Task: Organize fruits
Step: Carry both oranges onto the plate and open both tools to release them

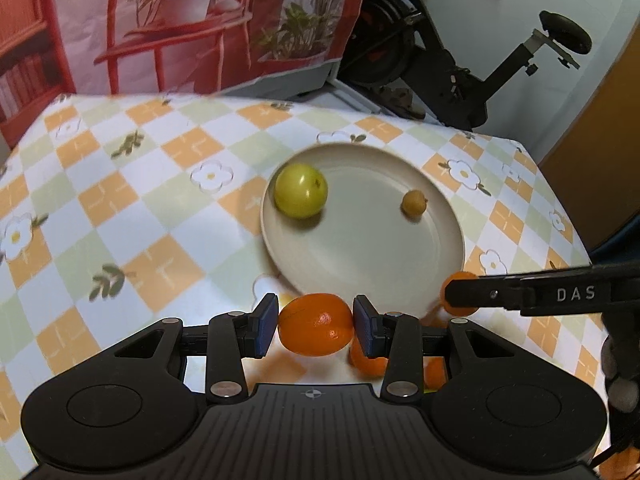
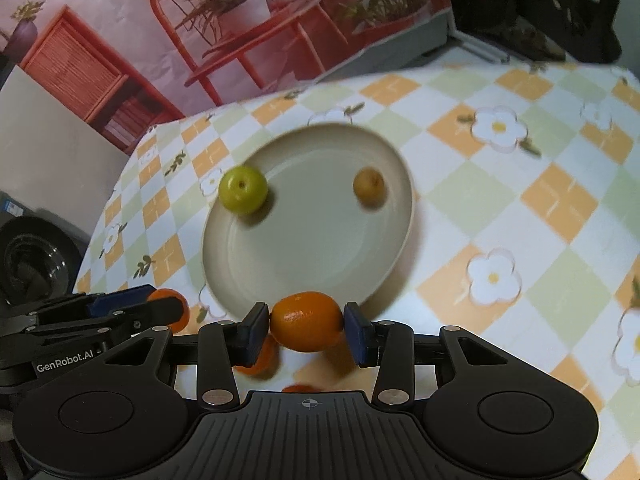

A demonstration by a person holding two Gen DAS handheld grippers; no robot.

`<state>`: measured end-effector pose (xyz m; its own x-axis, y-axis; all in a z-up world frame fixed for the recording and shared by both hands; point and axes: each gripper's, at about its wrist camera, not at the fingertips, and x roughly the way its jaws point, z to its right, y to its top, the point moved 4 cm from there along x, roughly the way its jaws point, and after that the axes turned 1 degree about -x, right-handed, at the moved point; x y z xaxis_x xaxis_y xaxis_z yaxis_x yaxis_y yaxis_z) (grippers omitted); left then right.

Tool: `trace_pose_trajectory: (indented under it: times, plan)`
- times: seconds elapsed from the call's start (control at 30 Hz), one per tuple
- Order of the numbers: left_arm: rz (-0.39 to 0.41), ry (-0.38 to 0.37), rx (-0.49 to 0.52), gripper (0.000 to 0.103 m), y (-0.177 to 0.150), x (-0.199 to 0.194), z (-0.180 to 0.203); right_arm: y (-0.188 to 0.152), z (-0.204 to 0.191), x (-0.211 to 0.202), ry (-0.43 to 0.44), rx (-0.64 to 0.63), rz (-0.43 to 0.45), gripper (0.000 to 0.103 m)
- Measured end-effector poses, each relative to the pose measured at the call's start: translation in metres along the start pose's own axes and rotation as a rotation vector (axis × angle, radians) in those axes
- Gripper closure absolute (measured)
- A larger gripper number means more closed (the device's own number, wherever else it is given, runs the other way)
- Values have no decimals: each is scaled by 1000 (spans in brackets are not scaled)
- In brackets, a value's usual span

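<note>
While I hold one fruit in each claw, this is how things sit.

Left claw (image 1: 315, 330): it squeezes an orange kumquat (image 1: 316, 329) between its two blue pads. The fruit lies sideways, its long way going from pad to pad.

Right claw (image 2: 307, 327): it squeezes a second orange kumquat (image 2: 307, 321) the same way, long side across the pads.

Which way to go: the plate (image 1: 400, 280) lies straight ahead of both claws, a bit lower down. Its near rim shows just past each fruit I hold.

Which claw is nearer: I think they are about the same. My right claw's fruit looks right at the near rim, and my left one does too.

On the plate: a green round fruit (image 1: 301, 195) sits at the left edge. A small brown fruit (image 1: 414, 203) sits at the far right side. The middle and the near part are bare, so I think that is a good spot to drop mine.

Under my claws: more orange kumquats (image 1: 370, 358) lie on the desk (image 1: 160, 184), partly hidden.

Desk: it has a checked cloth with flowers.

Watch out: these fruits can roll, so I should go low before I let go.
</note>
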<state>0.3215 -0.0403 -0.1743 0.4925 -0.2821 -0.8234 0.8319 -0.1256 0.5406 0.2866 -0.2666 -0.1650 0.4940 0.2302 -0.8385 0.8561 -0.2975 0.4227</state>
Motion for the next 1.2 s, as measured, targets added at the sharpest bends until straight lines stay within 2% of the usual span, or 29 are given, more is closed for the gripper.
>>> trace_pose_trajectory:
  times: [0.17,0.3,0.47,0.6,0.73,0.83,1.2]
  plan:
    - [29,3,33,60,21,8,4,23,7,4,-96,-68,24,65]
    - [39,22,77,60,34,21,8,37,14,17,-126,-75,20,65]
    - [13,49,141,60,38,42,13,43,10,36,-144,-109,-9,65]
    - [-2,71,175,60,37,55,11,46,5,54,-207,-161,-52,65]
    - [13,87,186,60,40,63,7,55,-3,61,-252,-225,-47,65]
    - [25,88,192,60,43,68,5,61,-6,66,-265,-254,-44,65]
    - [88,90,214,63,59,77,6,77,6,74,-239,-218,20,65]
